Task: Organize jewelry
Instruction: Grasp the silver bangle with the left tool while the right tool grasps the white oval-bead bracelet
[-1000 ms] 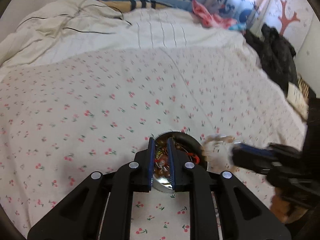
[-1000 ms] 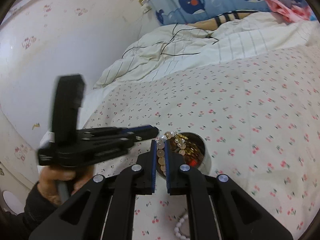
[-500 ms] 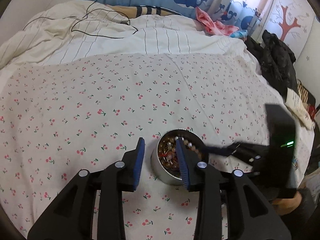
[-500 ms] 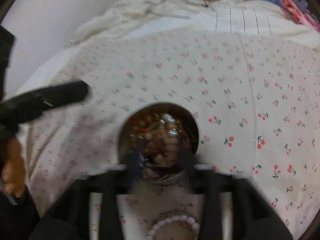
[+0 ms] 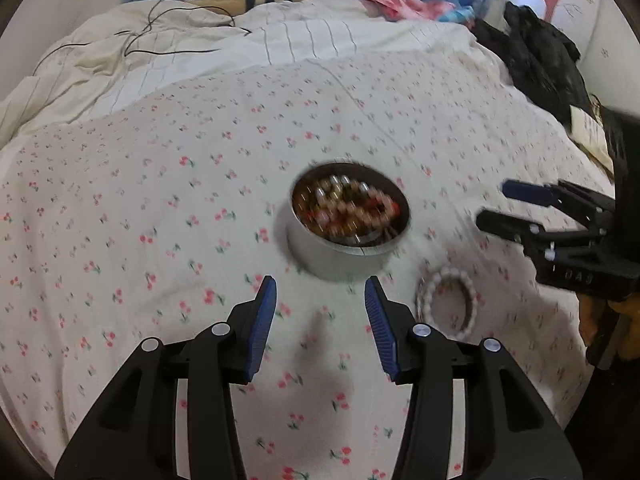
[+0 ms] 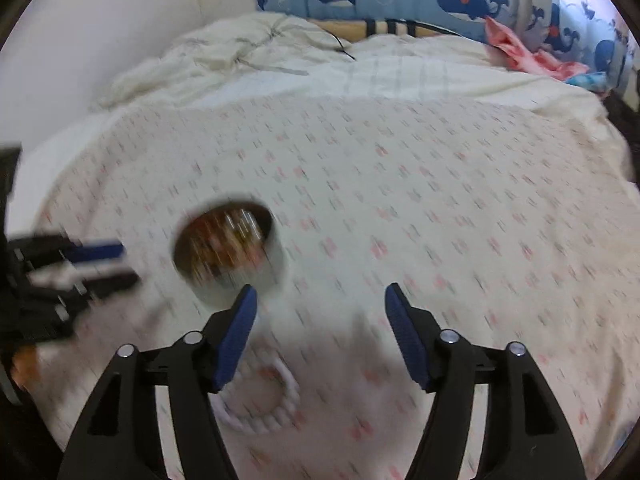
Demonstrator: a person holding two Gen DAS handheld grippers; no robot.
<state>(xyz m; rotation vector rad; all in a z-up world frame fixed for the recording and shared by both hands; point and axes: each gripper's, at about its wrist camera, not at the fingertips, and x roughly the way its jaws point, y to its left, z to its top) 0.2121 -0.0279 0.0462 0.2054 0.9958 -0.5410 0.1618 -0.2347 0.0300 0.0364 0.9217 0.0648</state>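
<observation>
Both sets of fingers spread, holding nothing: left gripper (image 5: 320, 320), right gripper (image 6: 318, 334). Pearl bracelet (image 5: 448, 304) lies flat on bedsheet (image 5: 160, 200), just right of left fingertips, beside jewelry-filled tin (image 5: 348, 220). Probably light, floppy, beads slippery; pinch across the bead strand at one side.

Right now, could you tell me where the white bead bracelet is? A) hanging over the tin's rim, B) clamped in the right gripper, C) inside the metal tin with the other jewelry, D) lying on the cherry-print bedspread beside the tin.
D: the white bead bracelet lies flat on the bedspread beside the metal tin, apart from it, and both the left gripper and the right gripper are open and empty.
</observation>
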